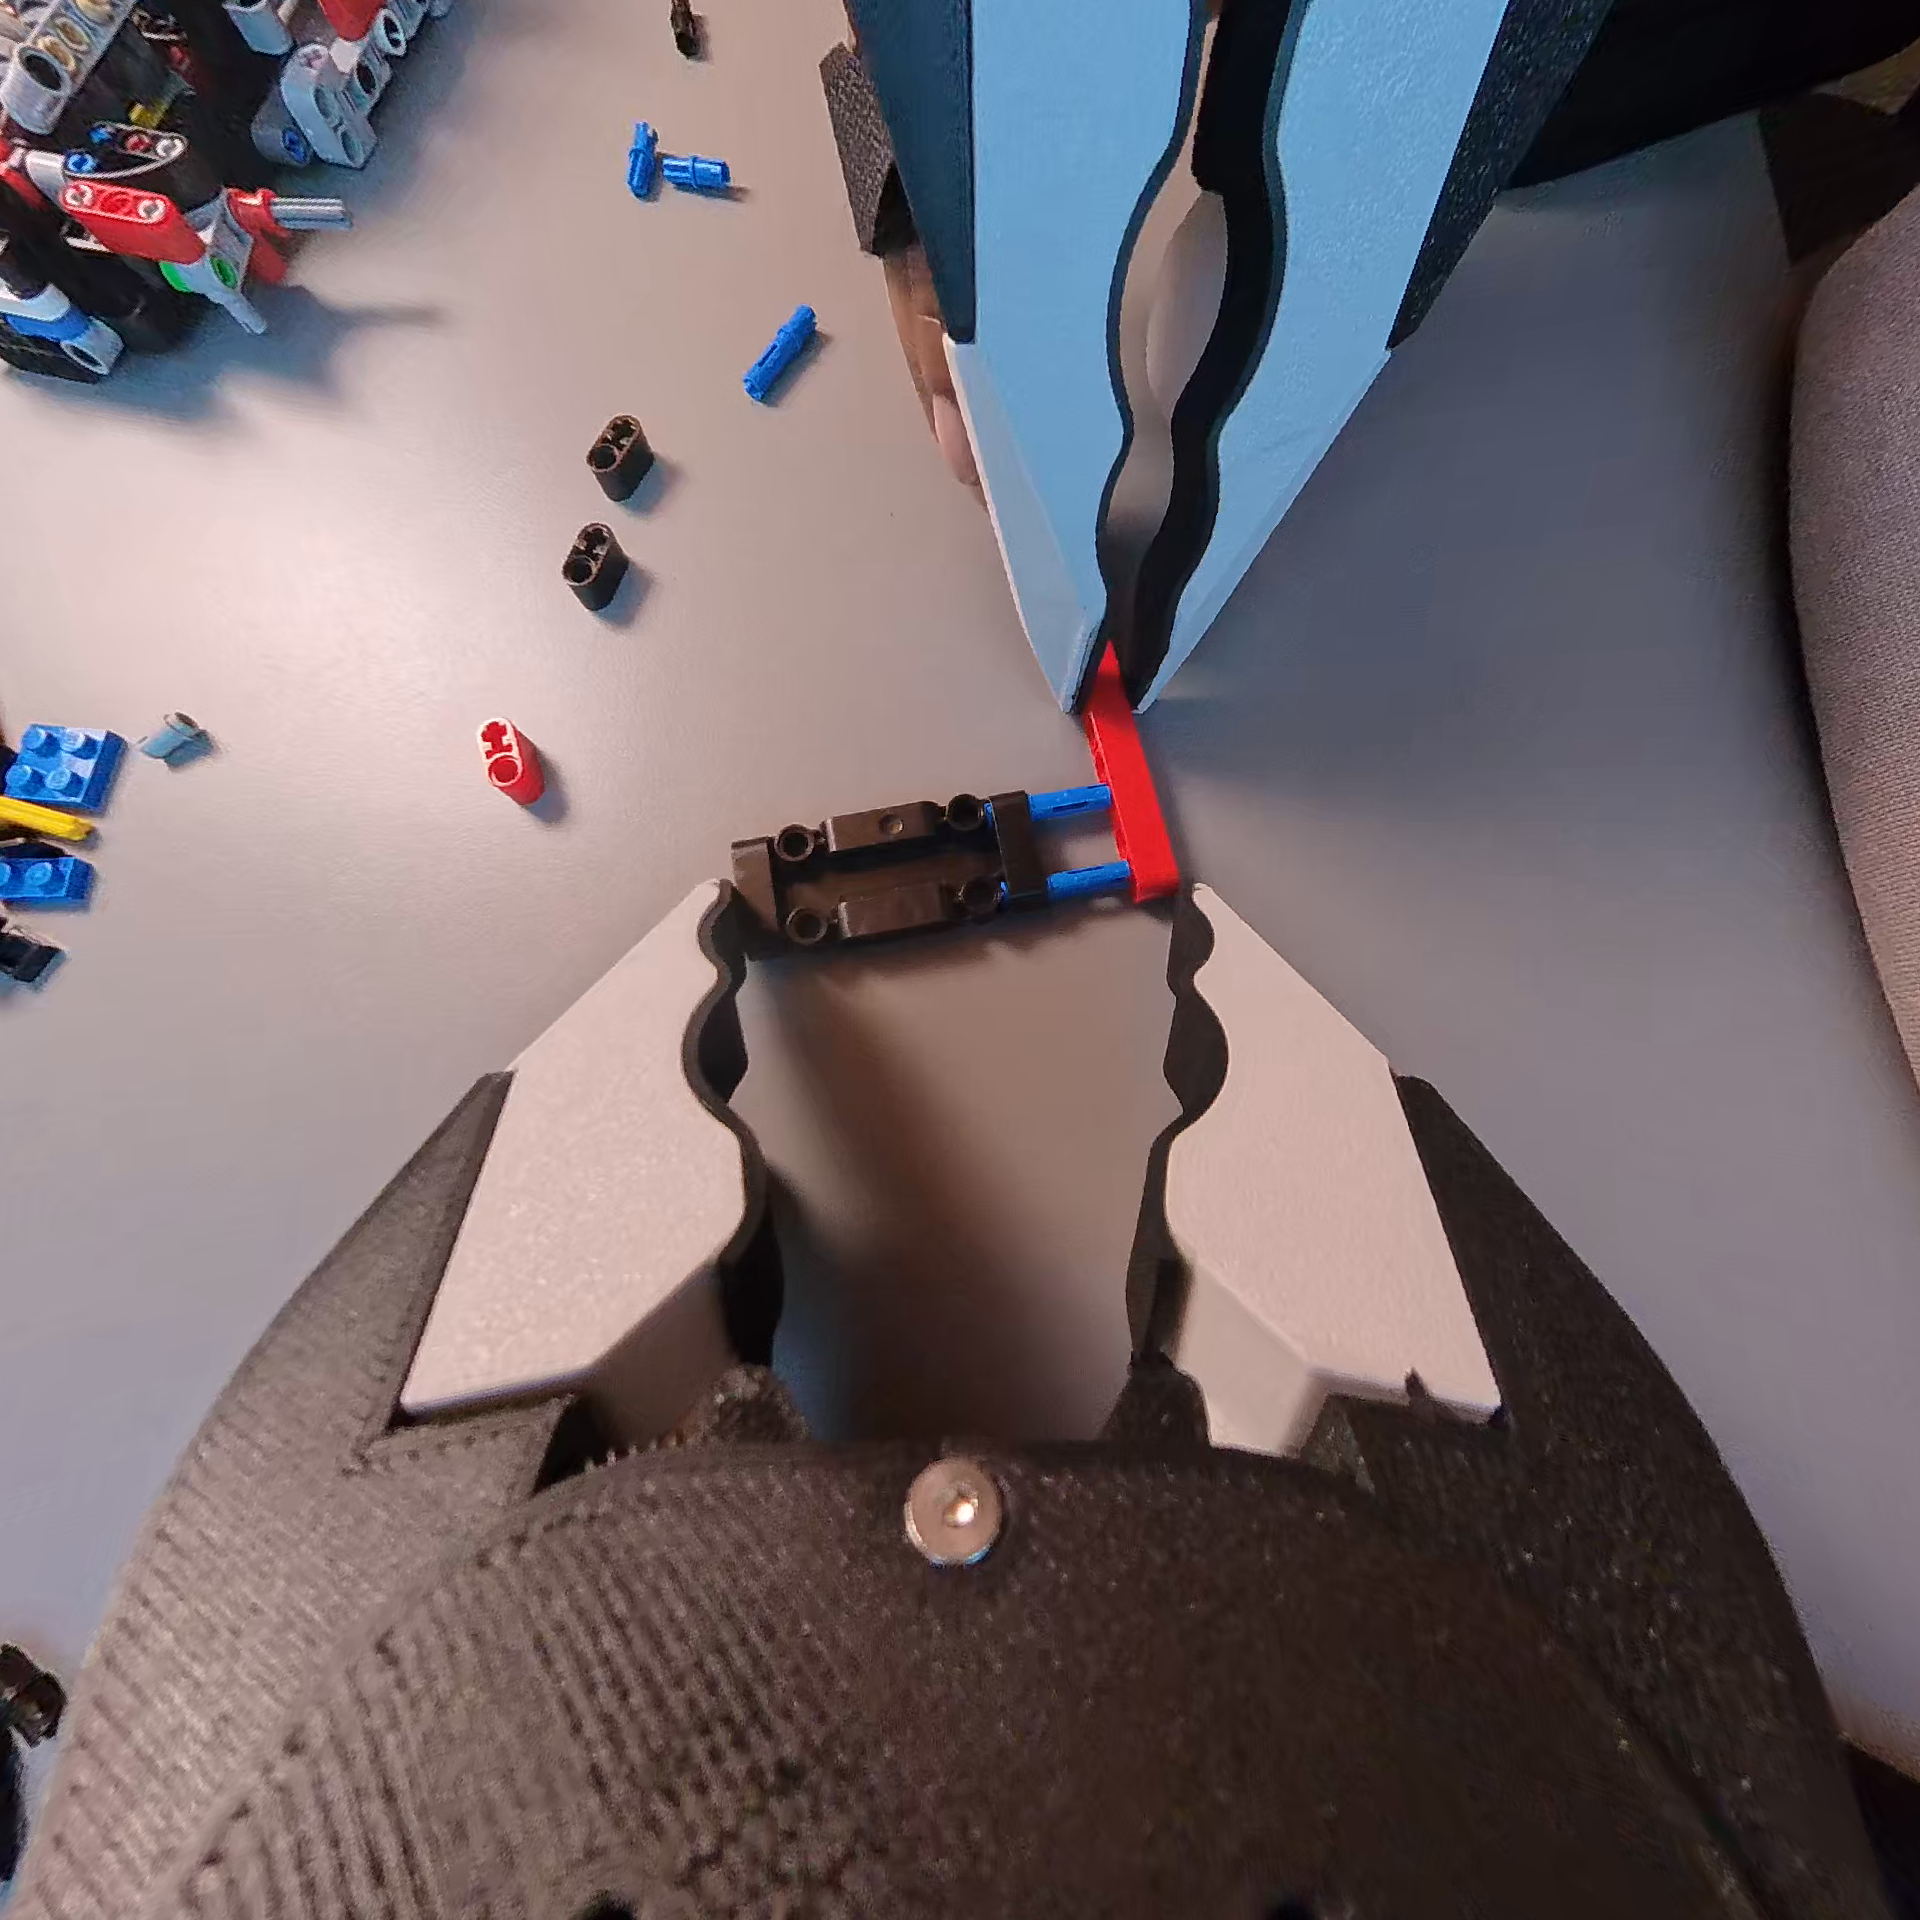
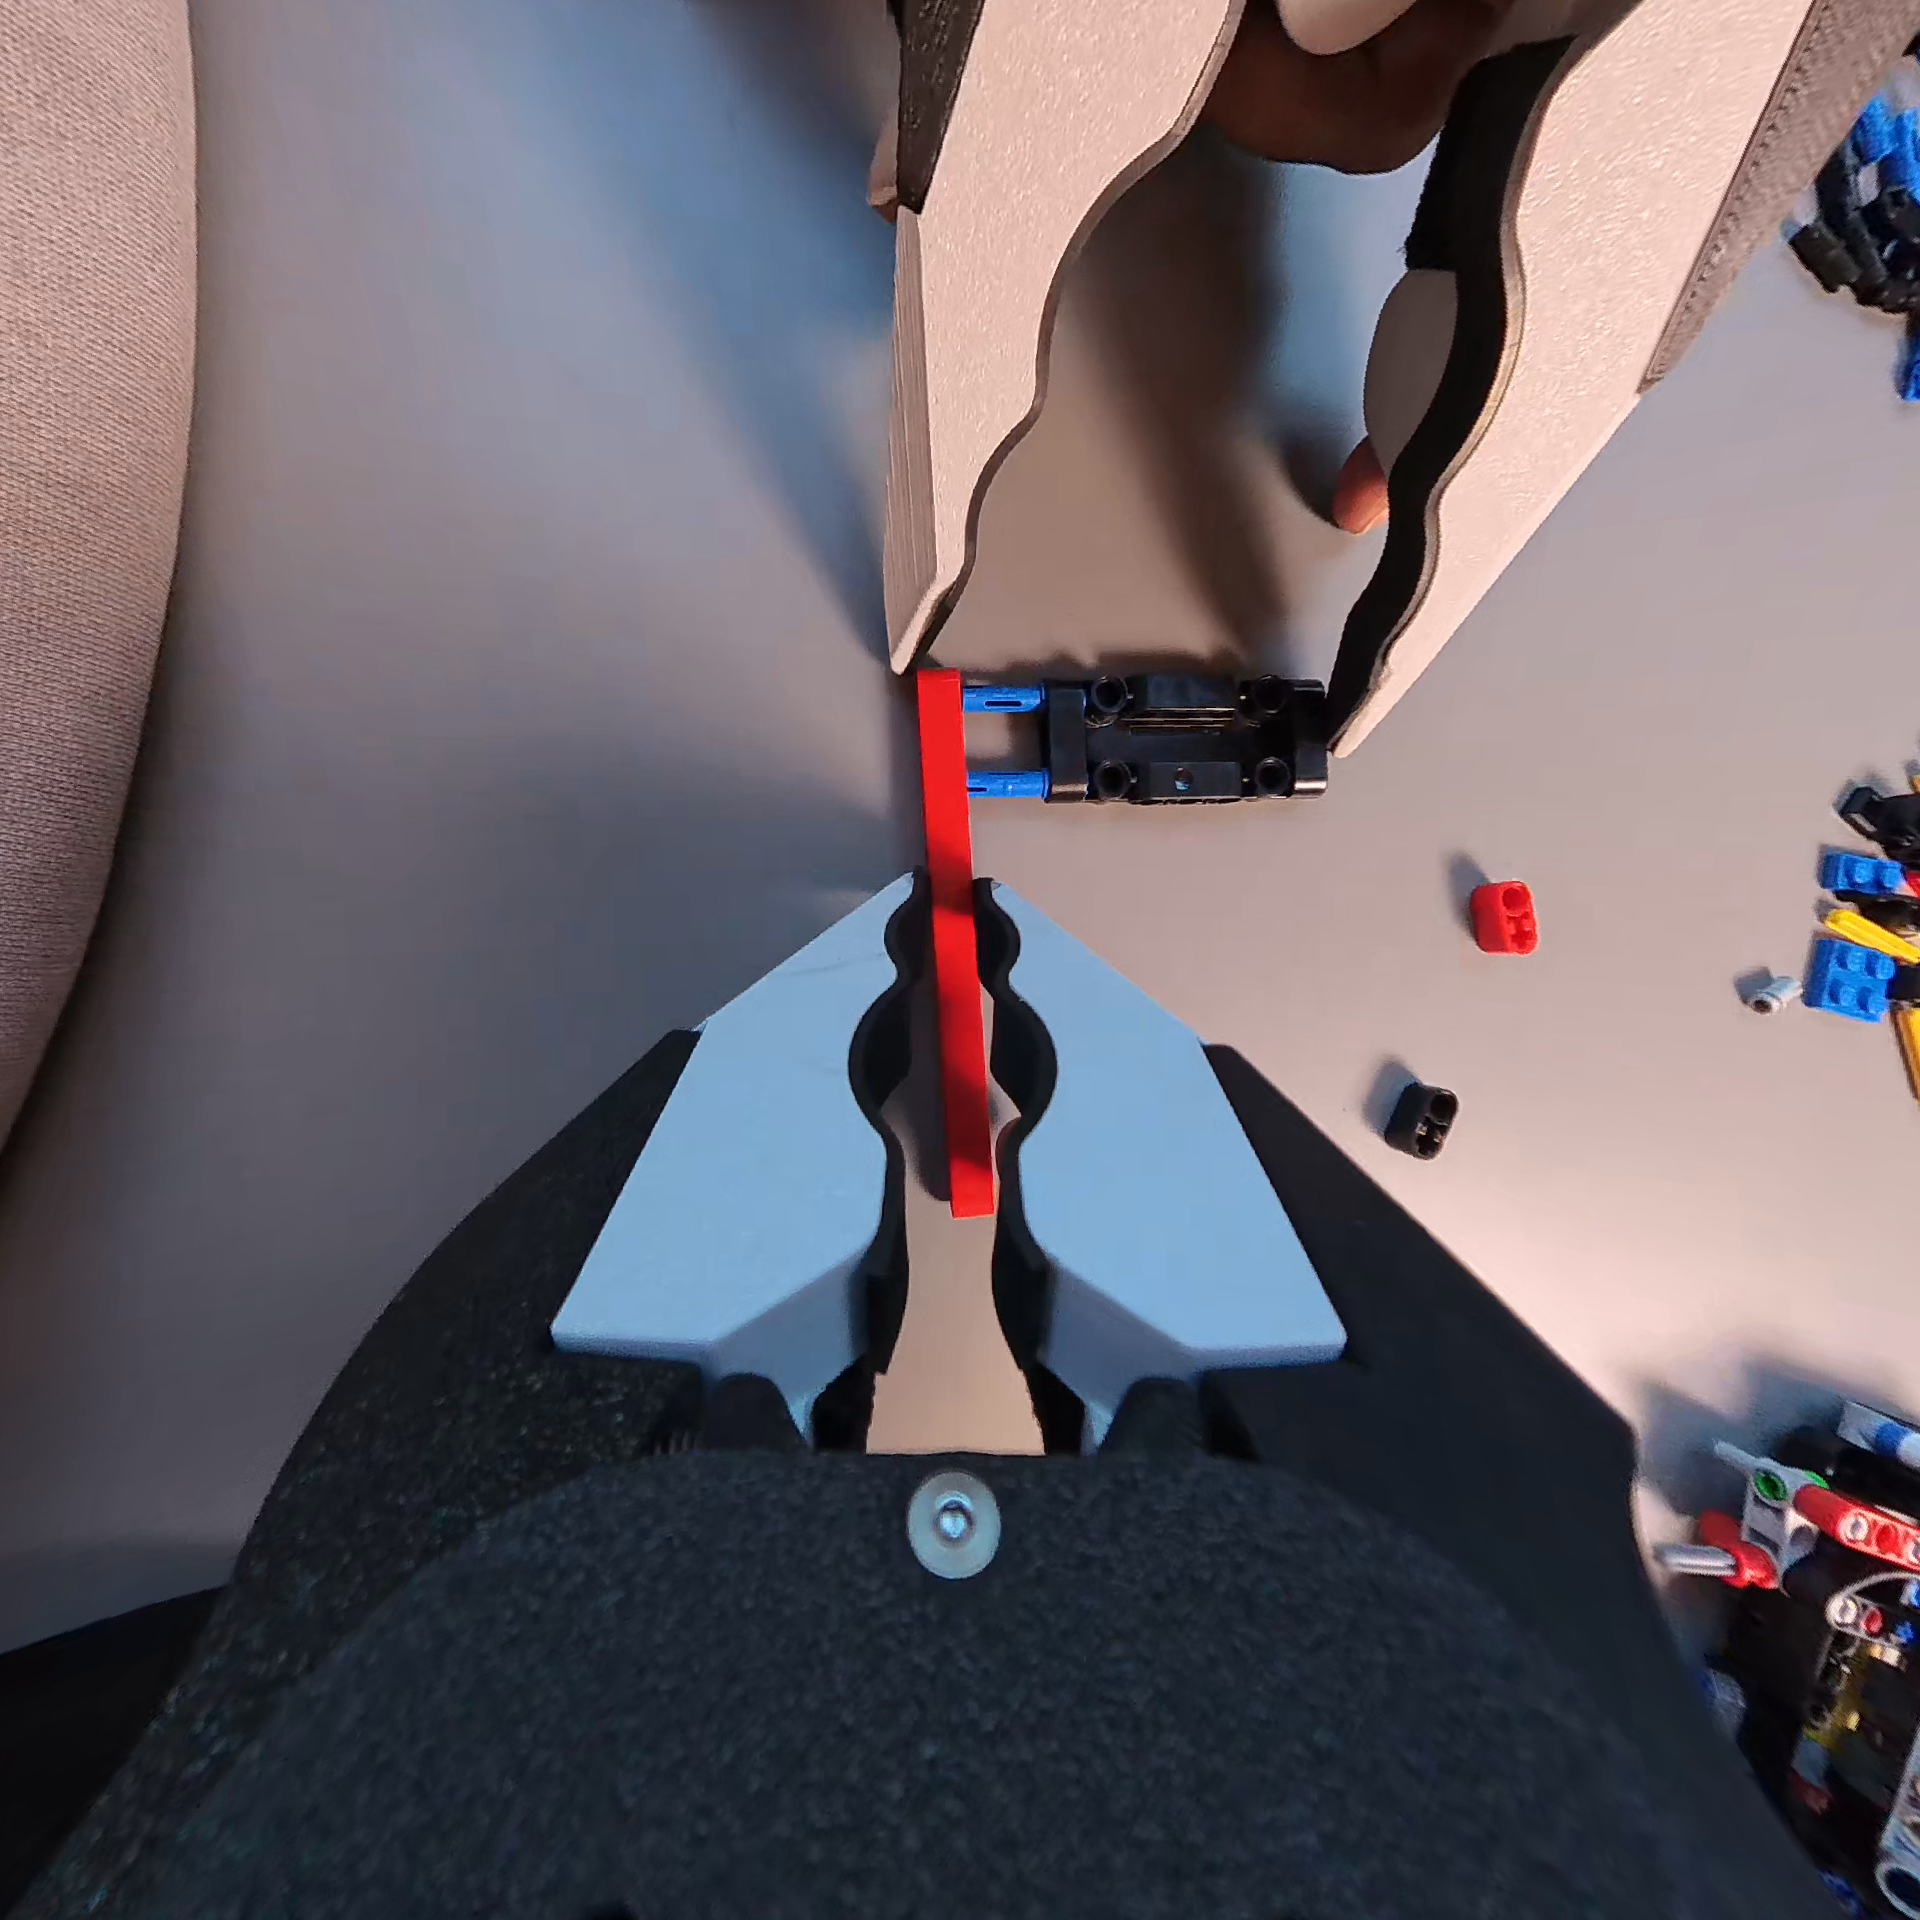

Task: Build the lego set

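the right gripper, with blue fingers, is closed on a thin red bar; the bar runs up the centre of the right wrist view, pinched between the two fingers, with its far end beyond the tips. two blue pins join that far end to a black block lying flat on the grey table, just above the centre of the frame. the left gripper, with grey fingers, is spread wide and grips nothing; in the left wrist view its tips sit at either end of the joined parts, the left tip touching the black block's end and the right tip just beside the red bar's end. loose parts lie near the work, all apart from it: a small red connector at centre left of the left wrist view, two black connectors above it, and loose blue pins higher up. blue bricks lie at the left edge, and a partly built model fills the upper left corner. a padded grey chair edge borders the right side of that frame. a fingertip of the person shows between the left gripper's fingers in the upper part of the right wrist view.
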The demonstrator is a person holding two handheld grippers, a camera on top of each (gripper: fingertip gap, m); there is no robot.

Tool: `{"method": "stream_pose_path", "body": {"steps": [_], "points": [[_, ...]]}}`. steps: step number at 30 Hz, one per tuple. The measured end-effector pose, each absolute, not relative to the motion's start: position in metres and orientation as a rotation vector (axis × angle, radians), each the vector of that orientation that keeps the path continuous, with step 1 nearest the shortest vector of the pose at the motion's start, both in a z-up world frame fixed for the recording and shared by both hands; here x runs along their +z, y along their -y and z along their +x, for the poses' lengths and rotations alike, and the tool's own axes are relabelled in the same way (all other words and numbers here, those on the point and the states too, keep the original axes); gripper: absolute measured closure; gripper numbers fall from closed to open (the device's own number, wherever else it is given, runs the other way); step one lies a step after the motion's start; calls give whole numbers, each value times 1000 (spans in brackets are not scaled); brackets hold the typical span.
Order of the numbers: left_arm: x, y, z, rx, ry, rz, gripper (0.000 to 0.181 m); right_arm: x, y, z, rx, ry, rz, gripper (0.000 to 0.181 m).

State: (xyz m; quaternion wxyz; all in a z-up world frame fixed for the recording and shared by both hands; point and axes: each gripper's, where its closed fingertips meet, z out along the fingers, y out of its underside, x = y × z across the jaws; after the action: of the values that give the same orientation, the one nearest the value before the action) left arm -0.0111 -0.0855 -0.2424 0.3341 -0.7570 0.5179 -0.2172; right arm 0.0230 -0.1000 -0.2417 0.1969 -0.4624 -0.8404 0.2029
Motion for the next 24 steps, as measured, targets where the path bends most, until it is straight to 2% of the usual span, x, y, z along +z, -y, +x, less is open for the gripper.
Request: {"method": "stream_pose_path", "body": {"steps": [24], "points": [[-243, 83, -12, -567, -1333, -1979, 95, -242, 96, 20, 555, 2270, -1516, 176]]}}
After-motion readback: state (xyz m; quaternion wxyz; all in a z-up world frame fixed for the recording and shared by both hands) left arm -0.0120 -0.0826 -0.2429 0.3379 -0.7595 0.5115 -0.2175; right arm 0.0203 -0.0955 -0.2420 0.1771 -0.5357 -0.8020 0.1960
